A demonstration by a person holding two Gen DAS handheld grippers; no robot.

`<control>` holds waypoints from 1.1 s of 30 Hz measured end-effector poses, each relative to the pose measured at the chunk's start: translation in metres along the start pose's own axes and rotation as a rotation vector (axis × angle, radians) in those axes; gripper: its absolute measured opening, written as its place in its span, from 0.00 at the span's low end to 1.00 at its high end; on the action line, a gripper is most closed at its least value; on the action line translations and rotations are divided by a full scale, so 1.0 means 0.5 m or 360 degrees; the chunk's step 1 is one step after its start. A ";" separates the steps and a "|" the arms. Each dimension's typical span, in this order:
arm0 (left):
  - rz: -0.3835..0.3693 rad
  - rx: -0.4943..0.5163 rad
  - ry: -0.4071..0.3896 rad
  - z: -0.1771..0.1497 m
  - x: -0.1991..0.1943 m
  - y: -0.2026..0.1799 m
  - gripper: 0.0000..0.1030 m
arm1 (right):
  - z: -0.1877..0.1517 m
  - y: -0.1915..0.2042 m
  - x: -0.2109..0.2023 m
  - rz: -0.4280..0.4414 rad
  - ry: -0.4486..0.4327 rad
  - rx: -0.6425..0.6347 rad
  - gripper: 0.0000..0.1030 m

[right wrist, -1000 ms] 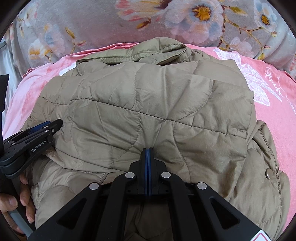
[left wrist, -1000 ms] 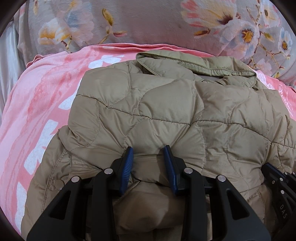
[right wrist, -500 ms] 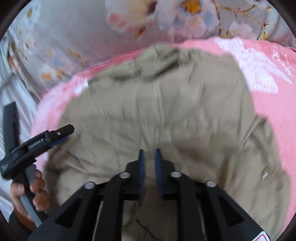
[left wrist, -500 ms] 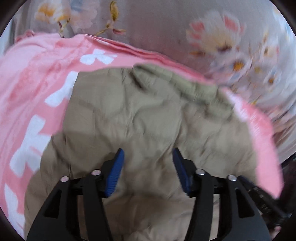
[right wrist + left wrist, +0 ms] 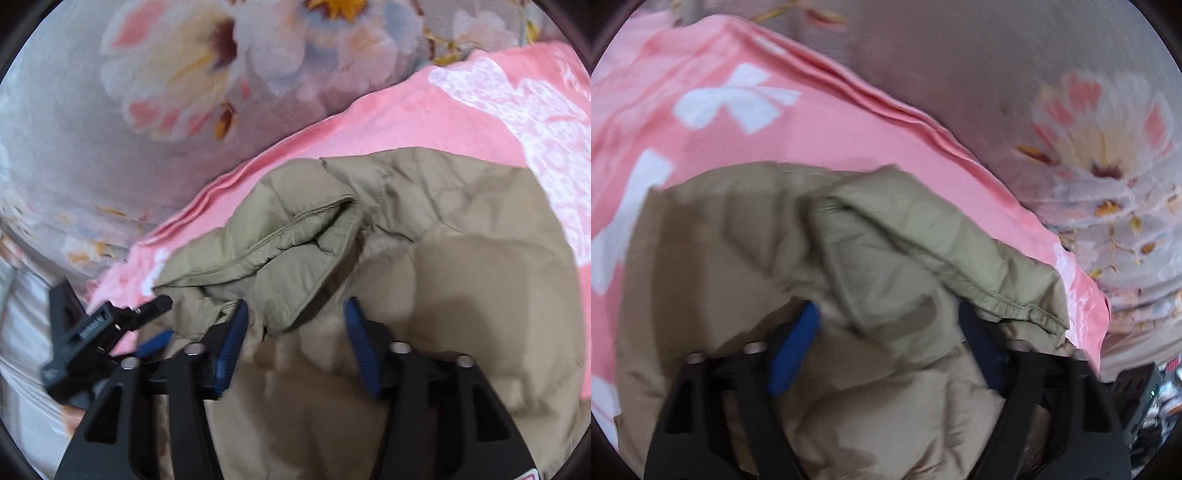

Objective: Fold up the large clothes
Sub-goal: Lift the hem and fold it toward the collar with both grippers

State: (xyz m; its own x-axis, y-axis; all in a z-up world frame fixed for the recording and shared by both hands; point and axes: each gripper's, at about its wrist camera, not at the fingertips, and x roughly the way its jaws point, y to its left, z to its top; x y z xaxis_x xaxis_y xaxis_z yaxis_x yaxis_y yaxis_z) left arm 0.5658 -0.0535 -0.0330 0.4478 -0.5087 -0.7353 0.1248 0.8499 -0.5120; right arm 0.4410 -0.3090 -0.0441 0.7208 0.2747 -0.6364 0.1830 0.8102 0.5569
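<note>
Left wrist view: the left gripper [image 5: 886, 347], jaws just narrowed but apart, gripped nothing; the khaki quilted jacket [image 5: 738, 258] lay doubled on the pink blanket [image 5: 812, 122].

Right wrist view: the right gripper [image 5: 295, 343], jaws just widening, held nothing; the collar [image 5: 280, 236] lay loose, so tidying probably remained.

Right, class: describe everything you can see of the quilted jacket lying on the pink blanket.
The quilted jacket is khaki-tan, puffy, with a smooth, slightly shiny shell and stitched padded panels. It lies folded into a rounded bundle on the pink blanket, its stitched collar lying across the top of the bundle. The left gripper and right gripper sit over its near part, jaws apart after just moving, padding between the blue pads but not pinched. The picture is blurred, so finer details are unclear.
</note>
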 end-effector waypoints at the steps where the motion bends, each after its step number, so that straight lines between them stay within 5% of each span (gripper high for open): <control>1: -0.0053 0.0033 0.0035 0.003 0.000 -0.014 0.25 | 0.004 0.005 0.007 0.0016 0.0023 -0.0018 0.11; 2: -0.0073 0.0064 0.0023 0.005 -0.011 -0.028 0.11 | 0.010 0.013 0.008 0.0041 0.0036 -0.0033 0.05; 6: -0.0197 0.0178 -0.0195 -0.003 -0.111 -0.052 0.06 | 0.018 0.057 -0.080 0.0185 -0.0188 -0.0189 0.03; 8: -0.0122 0.0244 -0.0238 -0.021 -0.125 -0.037 0.04 | 0.003 0.050 -0.086 0.0034 -0.0200 -0.0268 0.03; 13: -0.0008 0.0194 -0.0046 -0.057 -0.028 0.051 0.04 | -0.025 -0.038 -0.009 -0.0084 0.0016 -0.0162 0.00; 21: -0.0054 0.0178 -0.0063 -0.081 -0.021 0.077 0.06 | -0.034 -0.051 0.018 -0.0073 0.0086 -0.0148 0.00; 24: -0.0086 0.0098 -0.0060 -0.081 -0.060 0.091 0.15 | -0.045 -0.058 -0.038 -0.0085 0.0059 -0.0113 0.09; 27: -0.0310 -0.0100 -0.0113 -0.062 -0.134 0.097 0.45 | -0.043 -0.039 -0.121 0.0032 -0.0074 -0.0134 0.26; 30: -0.0549 -0.0281 -0.0171 -0.025 -0.158 0.086 0.72 | -0.004 -0.007 -0.133 0.0322 -0.0126 -0.0017 0.64; 31: -0.0604 -0.0324 -0.0162 -0.009 -0.145 0.077 0.83 | 0.009 -0.002 -0.117 0.0361 -0.0114 0.0024 0.67; 33: -0.0596 -0.0418 -0.0086 0.009 -0.094 0.071 0.85 | 0.030 -0.005 -0.069 0.0326 -0.0072 0.0145 0.67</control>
State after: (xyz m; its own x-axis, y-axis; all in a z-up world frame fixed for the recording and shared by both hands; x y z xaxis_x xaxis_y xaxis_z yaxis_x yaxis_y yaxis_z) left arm 0.5530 0.0012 -0.0144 0.4612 -0.7604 -0.4572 0.0612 0.5414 -0.8386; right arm 0.4258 -0.3284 -0.0156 0.7780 0.4033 -0.4818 0.0882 0.6891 0.7193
